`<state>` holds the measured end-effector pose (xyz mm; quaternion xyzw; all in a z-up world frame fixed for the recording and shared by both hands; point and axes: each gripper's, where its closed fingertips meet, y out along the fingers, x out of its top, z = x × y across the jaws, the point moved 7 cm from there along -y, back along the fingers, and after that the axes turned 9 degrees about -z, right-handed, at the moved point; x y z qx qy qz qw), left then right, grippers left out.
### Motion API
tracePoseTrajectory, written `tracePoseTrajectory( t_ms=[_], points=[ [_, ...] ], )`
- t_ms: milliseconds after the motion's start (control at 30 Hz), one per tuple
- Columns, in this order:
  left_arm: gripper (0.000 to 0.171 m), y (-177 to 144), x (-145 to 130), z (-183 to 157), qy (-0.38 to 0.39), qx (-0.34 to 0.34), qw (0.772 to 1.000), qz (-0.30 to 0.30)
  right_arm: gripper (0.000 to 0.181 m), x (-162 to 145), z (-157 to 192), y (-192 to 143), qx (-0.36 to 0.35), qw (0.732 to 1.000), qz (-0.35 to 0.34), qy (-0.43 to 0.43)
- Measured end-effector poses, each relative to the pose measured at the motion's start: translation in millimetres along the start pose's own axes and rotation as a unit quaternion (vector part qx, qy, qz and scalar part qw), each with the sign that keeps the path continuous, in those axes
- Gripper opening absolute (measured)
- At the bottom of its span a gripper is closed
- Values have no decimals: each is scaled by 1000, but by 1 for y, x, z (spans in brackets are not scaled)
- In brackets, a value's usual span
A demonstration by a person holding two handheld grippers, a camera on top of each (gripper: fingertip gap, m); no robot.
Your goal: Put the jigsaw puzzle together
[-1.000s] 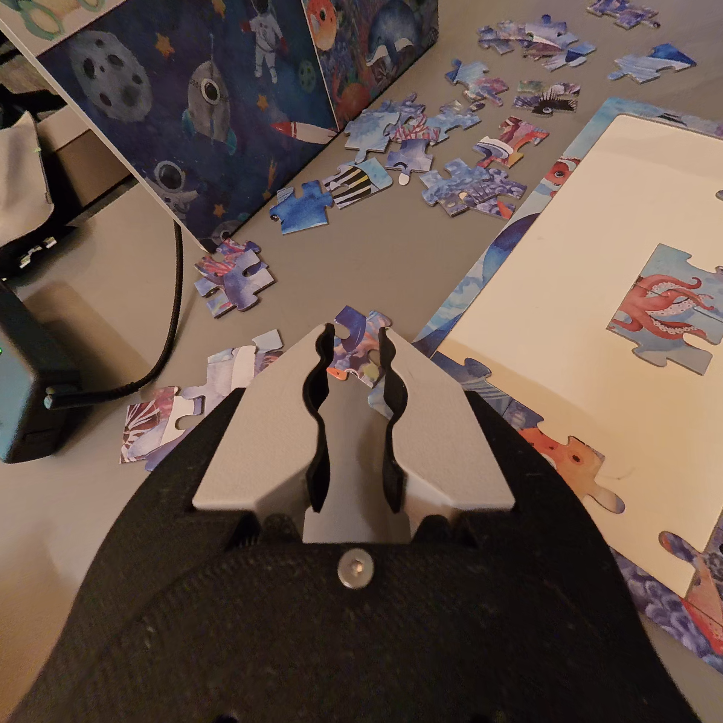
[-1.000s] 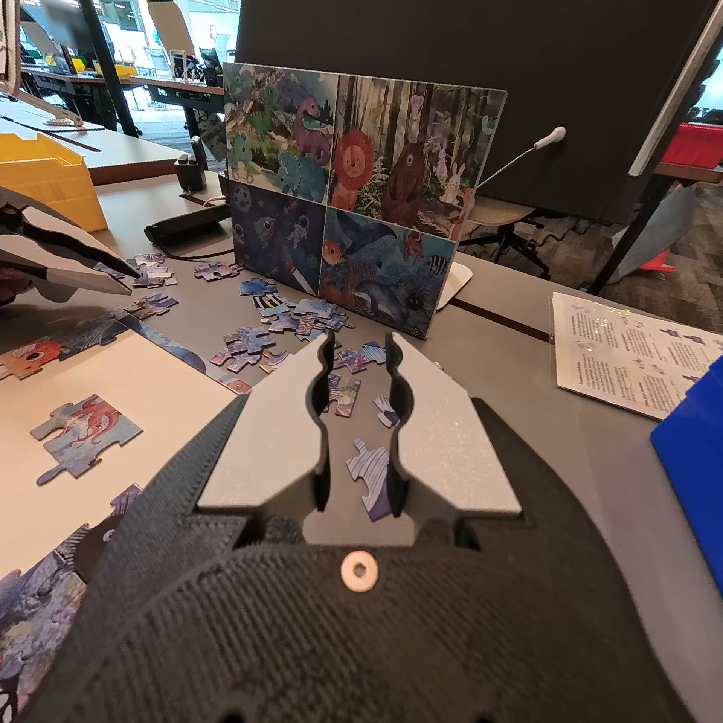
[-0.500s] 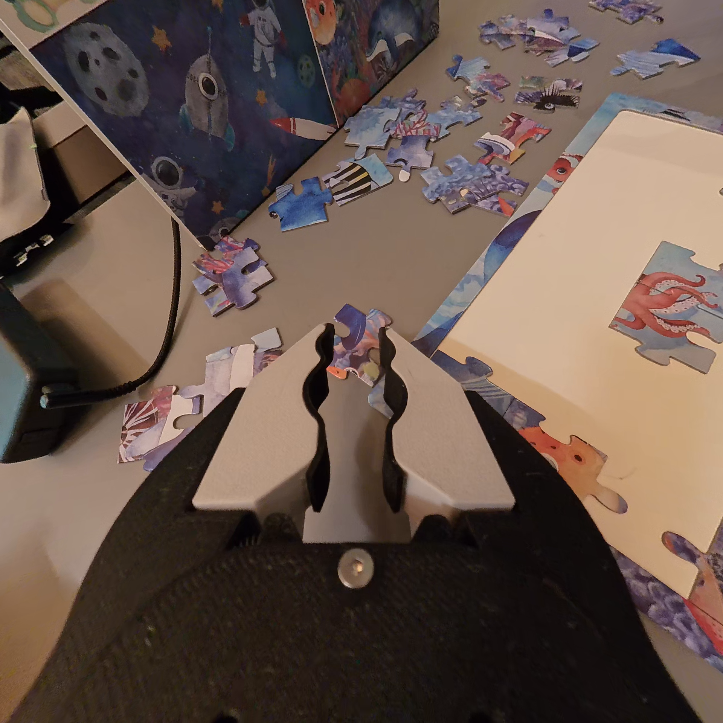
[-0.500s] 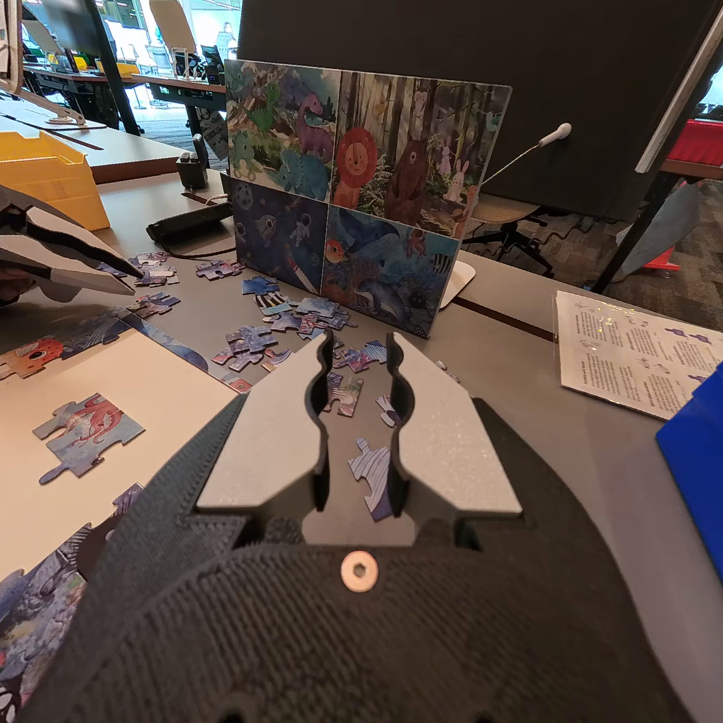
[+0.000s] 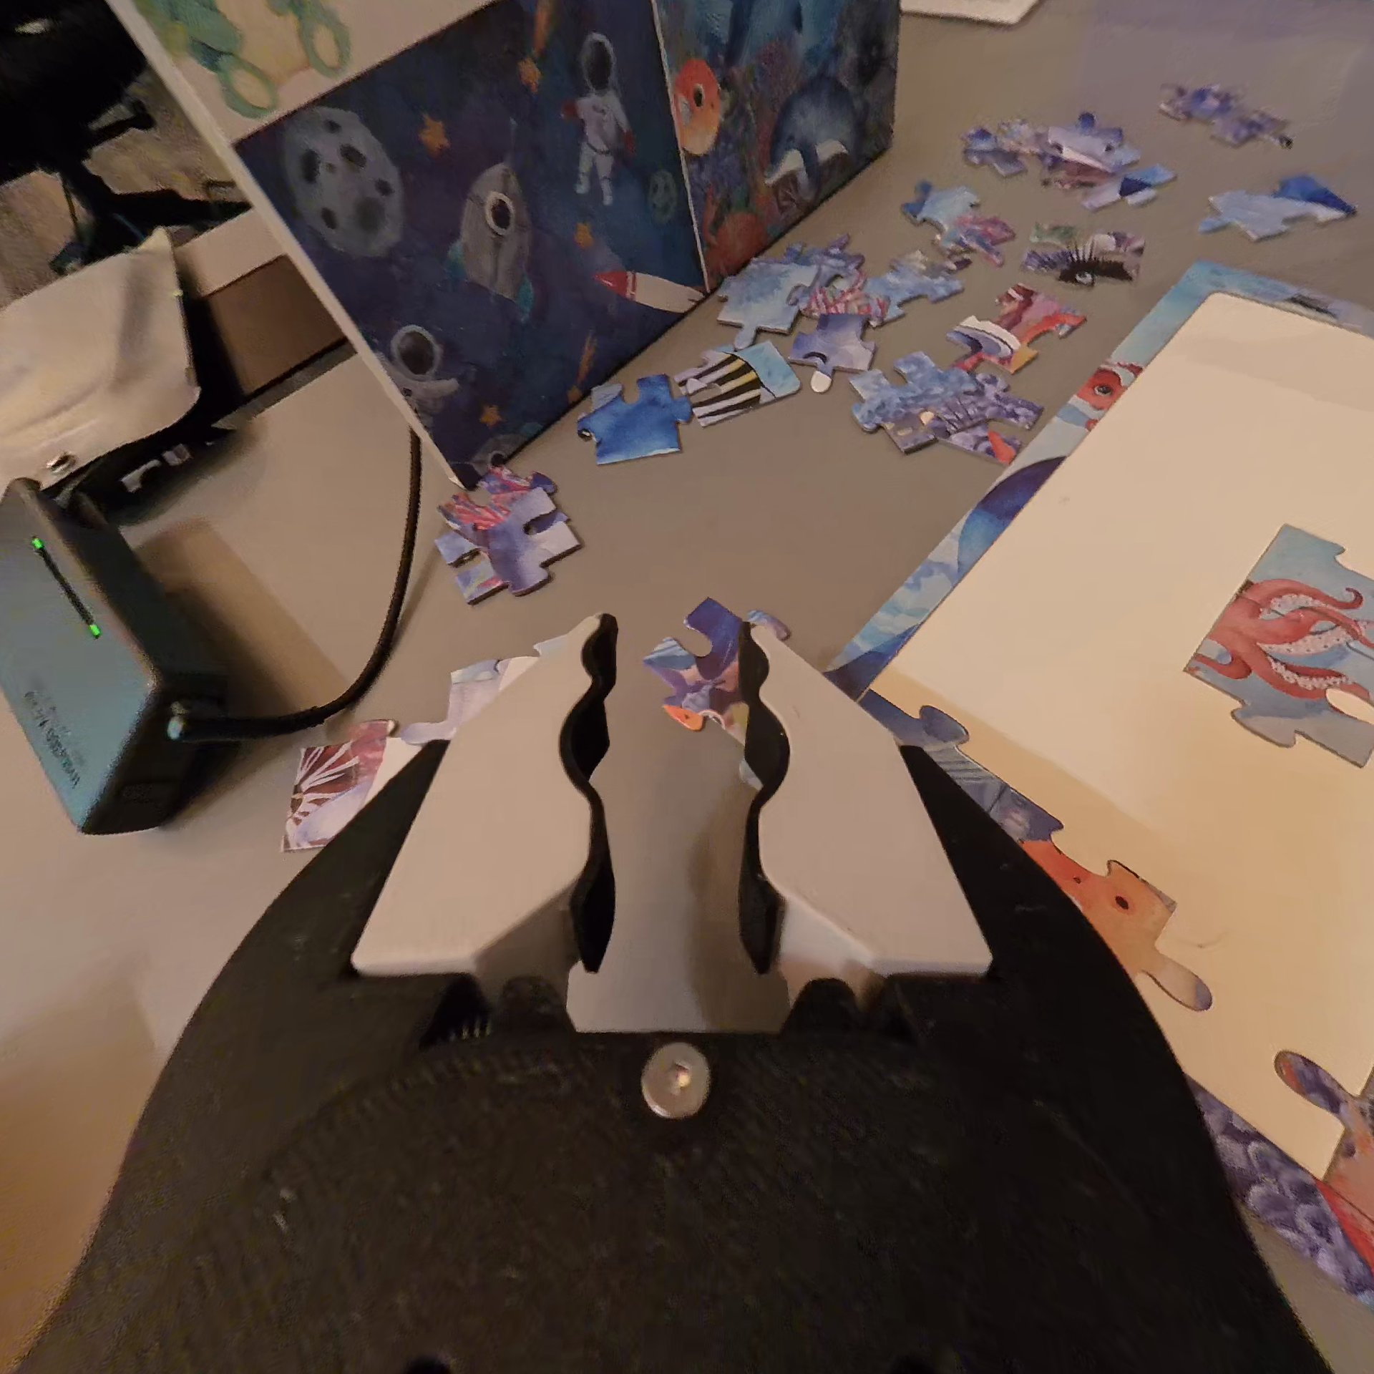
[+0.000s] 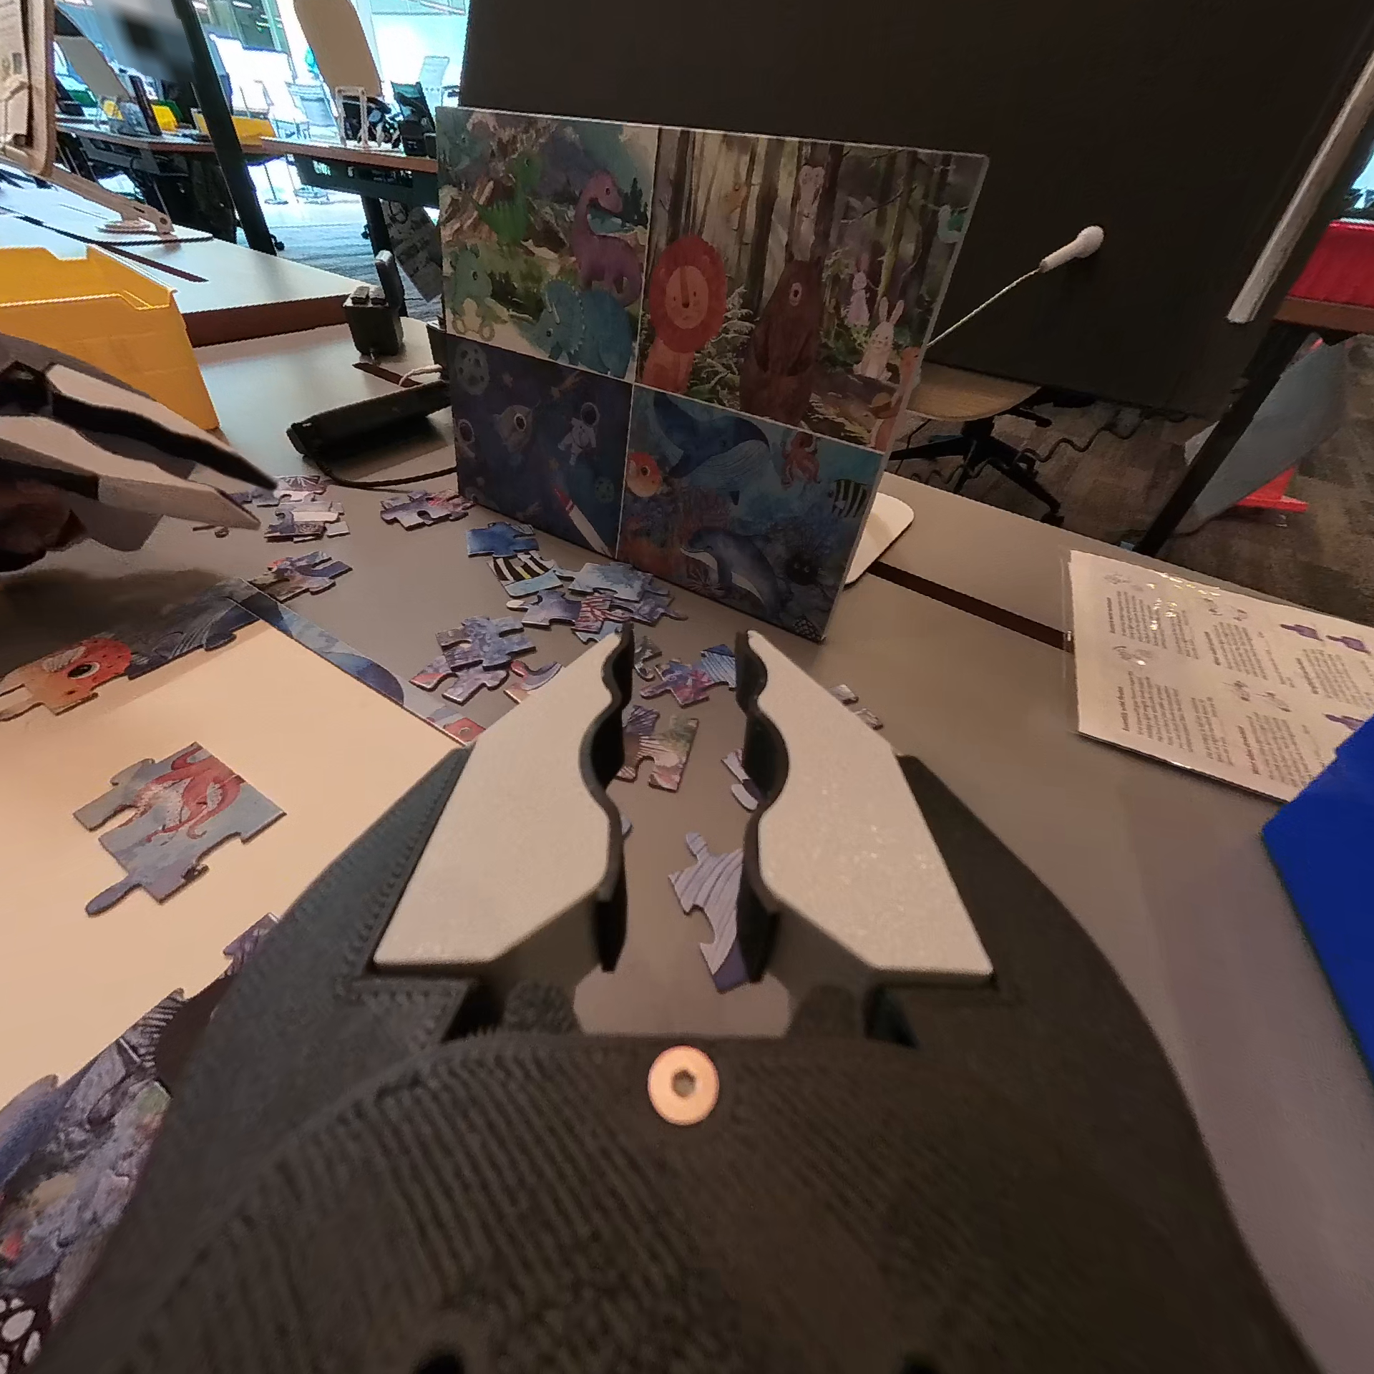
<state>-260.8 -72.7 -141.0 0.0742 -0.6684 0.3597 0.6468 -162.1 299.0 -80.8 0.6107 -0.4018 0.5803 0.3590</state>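
My left gripper [image 5: 678, 632] is open and empty, low over the grey table. A blue-purple puzzle piece [image 5: 699, 680] lies flat just past its tips, close to the right finger. The cream puzzle board [image 5: 1041, 595] with a blue picture frame lies to the right, with an octopus piece [image 5: 1294, 654] and an orange fish piece [image 5: 1100, 900] set in it. My right gripper [image 6: 684, 643] is open and empty above a white striped piece [image 6: 706, 892]. The left gripper [image 6: 253, 498] shows at that view's left edge. Several loose pieces [image 6: 580, 595] lie in front of the picture box [image 6: 669, 357].
The upright picture box [image 5: 483, 223] stands behind the pieces. A grey device [image 5: 74, 691] with a black cable [image 5: 386, 610] sits at the left. A printed sheet [image 6: 1204, 669], a blue object [image 6: 1331, 892] and a yellow bin [image 6: 97, 334] edge the work area. Left tips to right tips: about 30 centimetres. The left tips stand about 4 centimetres off the blue-purple puzzle piece [image 5: 699, 680]. It is also in sight in the right wrist view [image 6: 295, 565].
My left gripper has shifted a little to the left, so the blue-purple piece now sits nearer its right finger and the grey device shows more. The right gripper has barely moved.
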Motion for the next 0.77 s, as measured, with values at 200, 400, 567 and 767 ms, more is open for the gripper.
tracePoseTrajectory(
  t_ms=[200,400,567,767],
  points=[
    [33,-4,1,8,-35,5,999,-17,26,0,1,1,3,1000,2,0],
    [33,-9,3,17,-55,32,998,-27,26,-1,2,1,6,1000,4,0],
    [25,-12,5,19,-95,6,994,-45,26,-1,3,2,8,1000,6,-1],
    [20,-6,2,10,-83,-20,996,-31,26,-2,4,2,10,1000,7,0]
  ],
)
